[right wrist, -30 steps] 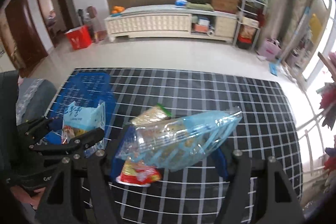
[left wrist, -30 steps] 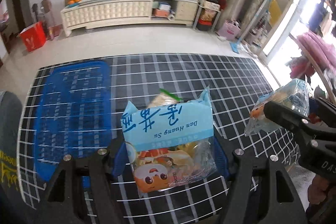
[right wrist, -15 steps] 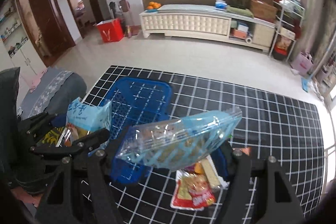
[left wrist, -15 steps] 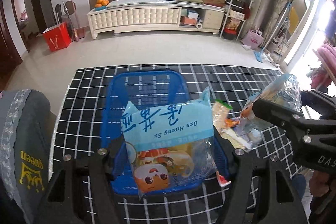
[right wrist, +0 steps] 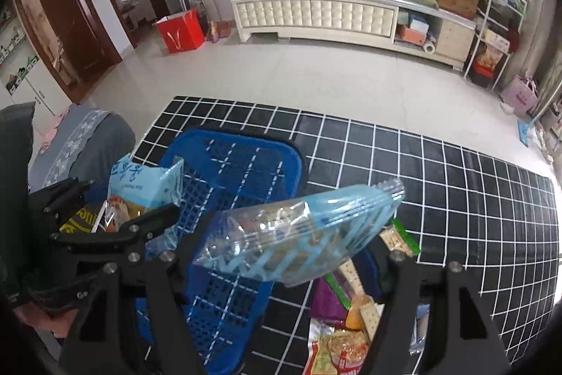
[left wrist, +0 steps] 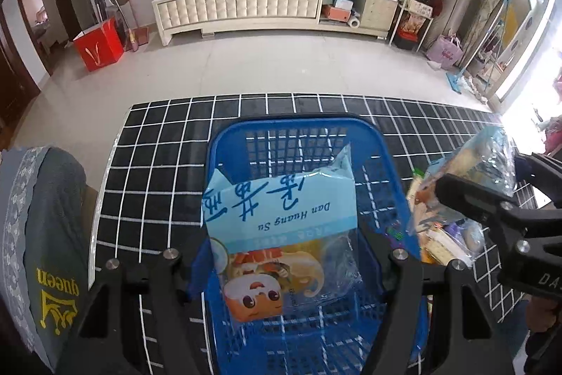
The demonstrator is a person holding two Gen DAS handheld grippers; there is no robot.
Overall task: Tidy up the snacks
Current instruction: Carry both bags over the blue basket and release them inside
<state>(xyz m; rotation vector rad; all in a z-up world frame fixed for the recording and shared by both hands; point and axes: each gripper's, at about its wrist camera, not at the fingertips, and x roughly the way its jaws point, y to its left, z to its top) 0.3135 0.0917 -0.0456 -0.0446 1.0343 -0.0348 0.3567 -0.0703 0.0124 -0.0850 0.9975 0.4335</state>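
Note:
My left gripper (left wrist: 286, 264) is shut on a light blue Dan Huang Su snack bag (left wrist: 281, 234) and holds it over the blue plastic basket (left wrist: 291, 136). My right gripper (right wrist: 281, 264) is shut on a clear bag with blue lattice print (right wrist: 298, 234), held above the basket's right edge (right wrist: 246, 157). The right gripper with its bag (left wrist: 470, 171) shows at the right of the left wrist view. The left gripper with its bag (right wrist: 147, 181) shows at the left of the right wrist view. Loose snack packs (right wrist: 344, 333) lie on the black grid tablecloth (right wrist: 439, 181) right of the basket.
A grey cushioned chair back with "queen" lettering (left wrist: 45, 252) stands left of the table. Beyond the table's far edge are a tiled floor, a white cabinet (left wrist: 274, 6) and a red bag (left wrist: 100, 44).
Both grippers have swung left with their bags. The basket, at the left a second ago, now lies directly under the left gripper, and the loose snack packs have shifted right.

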